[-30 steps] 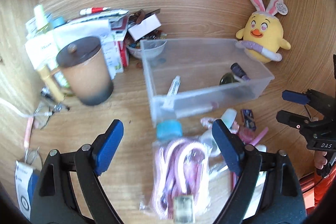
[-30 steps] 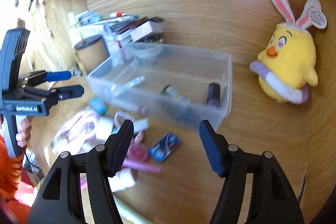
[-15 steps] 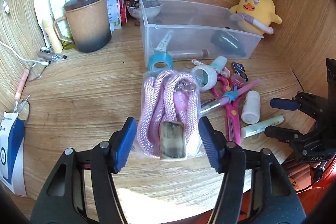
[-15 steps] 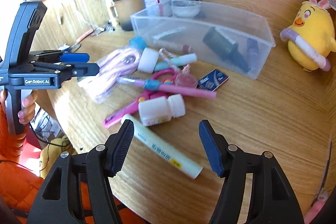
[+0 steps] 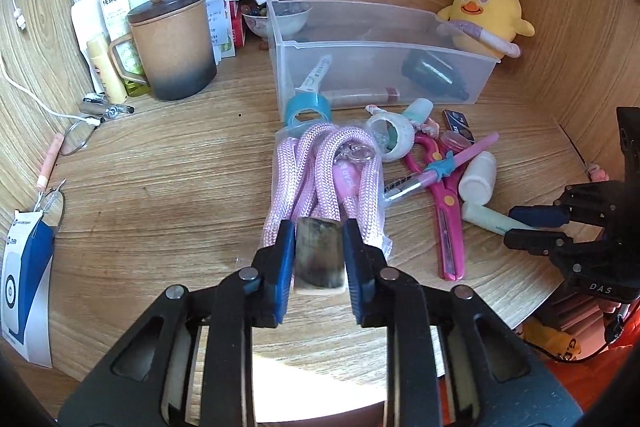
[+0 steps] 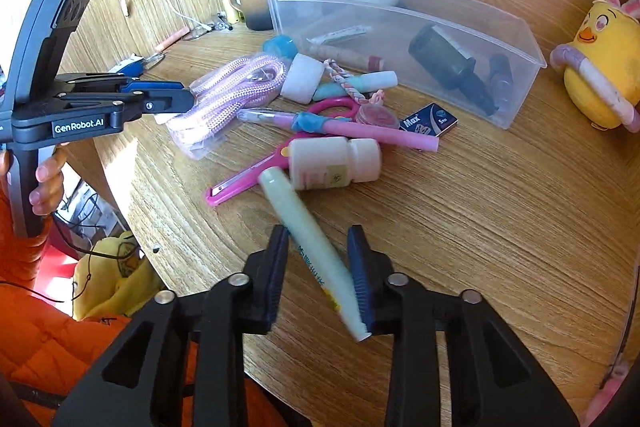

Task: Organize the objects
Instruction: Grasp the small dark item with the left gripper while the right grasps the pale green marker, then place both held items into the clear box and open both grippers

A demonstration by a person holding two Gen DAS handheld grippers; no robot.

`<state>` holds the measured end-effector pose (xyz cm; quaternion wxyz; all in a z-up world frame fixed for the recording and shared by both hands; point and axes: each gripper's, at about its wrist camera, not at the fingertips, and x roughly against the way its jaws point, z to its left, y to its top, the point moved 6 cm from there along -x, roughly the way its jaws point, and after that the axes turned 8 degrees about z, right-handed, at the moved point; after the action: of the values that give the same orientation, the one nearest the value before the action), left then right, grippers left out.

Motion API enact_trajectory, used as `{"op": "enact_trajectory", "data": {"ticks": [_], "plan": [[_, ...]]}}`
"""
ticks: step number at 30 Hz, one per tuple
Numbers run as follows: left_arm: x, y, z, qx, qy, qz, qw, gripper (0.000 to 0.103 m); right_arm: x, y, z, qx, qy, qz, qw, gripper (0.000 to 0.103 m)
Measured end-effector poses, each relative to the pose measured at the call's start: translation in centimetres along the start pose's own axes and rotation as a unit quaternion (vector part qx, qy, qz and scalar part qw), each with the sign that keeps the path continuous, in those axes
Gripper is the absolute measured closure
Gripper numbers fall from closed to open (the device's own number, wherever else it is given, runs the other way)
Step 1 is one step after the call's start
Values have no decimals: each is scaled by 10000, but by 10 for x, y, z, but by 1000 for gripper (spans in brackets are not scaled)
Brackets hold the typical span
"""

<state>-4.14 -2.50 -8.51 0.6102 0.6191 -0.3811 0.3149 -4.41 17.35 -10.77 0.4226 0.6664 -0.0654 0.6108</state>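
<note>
1. The pink rope bundle (image 5: pixel 320 179) in its clear bag lies at the centre of the left wrist view, on the wooden desk (image 5: pixel 160 187); its dark tag end sits between the blue pads of the left gripper (image 5: pixel 318 259), whose jaws have just been closing and now press on that end from both sides
2. The pale green tube (image 6: pixel 308 247) lies slanted in the lower middle of the right wrist view; the right gripper (image 6: pixel 318 271) has just been closing its jaws, and the tube runs between them, its lower end against the right pad, while I cannot tell whether the left pad touches it
3. Just above the tube's upper end a white bottle (image 6: pixel 334 161) lies on its side, touching pink scissors (image 6: pixel 248 179) and a pink pen (image 6: pixel 360 131) with a blue band
4. Near these, a small blue box (image 6: pixel 430 121) lies flat just in front of the clear bin (image 5: pixel 380 27)
5. The clear bin stands in the upper middle of the left wrist view and holds a dark bottle (image 5: pixel 434 75) and a slim tube lying down
6. A blue tape roll (image 5: pixel 308 109) leans at the bin's front left corner, just above the rope
7. A brown lidded mug (image 5: pixel 176 43) stands left of the bin; a yellow plush chick (image 5: pixel 484 11) with rabbit ears sits at the bin's right end
8. A hand (image 6: pixel 48 183) at the left edge of the right wrist view holds the left gripper's handle
</note>
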Motion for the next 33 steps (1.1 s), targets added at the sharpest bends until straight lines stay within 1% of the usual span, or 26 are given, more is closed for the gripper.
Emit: {"op": "enact_trajectory", "data": {"ticks": [2,9,13,17,24,28,33], "plan": [[1,2,2,59,-38,-33,10000,79,1,0,2,-22,48,-33,10000,89],[15,18,6,172,-58,-354,9992,79,25,7,-3,-161,150,-428,9988,89],[22,34,6,185,-68,-571,9982,79,45,19,-13,-273,-38,-749,9968,89],[32,53,6,217,-186,-830,9961,79,63,40,-30,-527,-279,-1117,9920,89],[44,86,2,221,-242,-1214,9921,79,84,78,-68,-1129,-492,-1679,9781,89],[47,106,1,216,-262,-1350,9903,79,92,97,-79,-1246,-503,-1840,9737,89],[40,134,0,181,-265,-1361,9902,79,91,118,-85,-1304,-504,-1944,9709,89]]}}
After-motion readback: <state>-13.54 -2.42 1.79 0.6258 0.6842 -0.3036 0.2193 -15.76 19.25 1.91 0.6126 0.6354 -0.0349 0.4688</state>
